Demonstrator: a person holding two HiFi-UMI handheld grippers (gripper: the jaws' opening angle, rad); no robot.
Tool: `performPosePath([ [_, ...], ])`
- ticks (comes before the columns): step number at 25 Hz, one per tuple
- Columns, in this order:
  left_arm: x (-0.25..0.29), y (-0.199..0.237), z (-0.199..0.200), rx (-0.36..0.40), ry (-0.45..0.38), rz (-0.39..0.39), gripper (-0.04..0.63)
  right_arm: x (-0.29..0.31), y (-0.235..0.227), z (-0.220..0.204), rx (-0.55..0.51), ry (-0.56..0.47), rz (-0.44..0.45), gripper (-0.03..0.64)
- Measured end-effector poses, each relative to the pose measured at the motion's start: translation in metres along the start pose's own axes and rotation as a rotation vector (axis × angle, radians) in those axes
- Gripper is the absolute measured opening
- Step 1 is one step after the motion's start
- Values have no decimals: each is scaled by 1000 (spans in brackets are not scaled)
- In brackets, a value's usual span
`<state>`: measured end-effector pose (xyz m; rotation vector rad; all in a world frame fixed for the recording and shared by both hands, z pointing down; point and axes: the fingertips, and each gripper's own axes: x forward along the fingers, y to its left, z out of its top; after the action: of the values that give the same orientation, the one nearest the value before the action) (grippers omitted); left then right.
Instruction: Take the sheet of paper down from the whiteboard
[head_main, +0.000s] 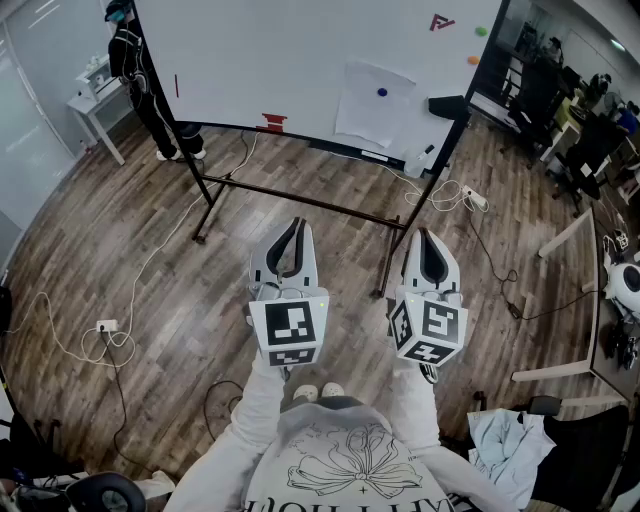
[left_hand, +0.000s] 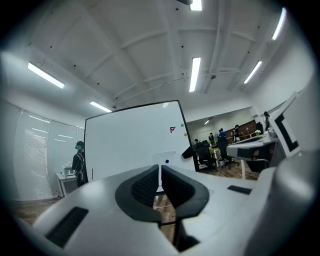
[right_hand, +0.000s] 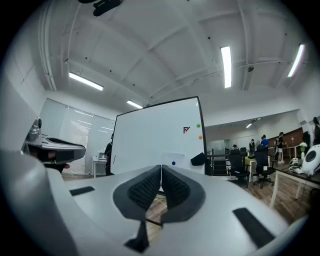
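Person (head_main: 140, 70): stands far left, beside the whiteboard (head_main: 280, 60).
Left gripper (head_main: 297, 224): jaws together, empty, well short of the board.
Sheet of paper (head_main: 372, 108): on the board's right part, under a blue magnet (head_main: 382, 92).
Right gripper (head_main: 426, 234): jaws together, empty.
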<state>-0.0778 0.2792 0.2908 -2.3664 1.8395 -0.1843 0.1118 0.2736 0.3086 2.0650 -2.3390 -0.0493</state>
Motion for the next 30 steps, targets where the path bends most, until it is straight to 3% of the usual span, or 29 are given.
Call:
performPosePath([
  [21,19,-26,-10,-12,26,44,17,8,-34,-20,-3,28,30,6],
  [30,51,-33,-23,-11,61,43,17,42,-46,-34,19,53,50,6],
])
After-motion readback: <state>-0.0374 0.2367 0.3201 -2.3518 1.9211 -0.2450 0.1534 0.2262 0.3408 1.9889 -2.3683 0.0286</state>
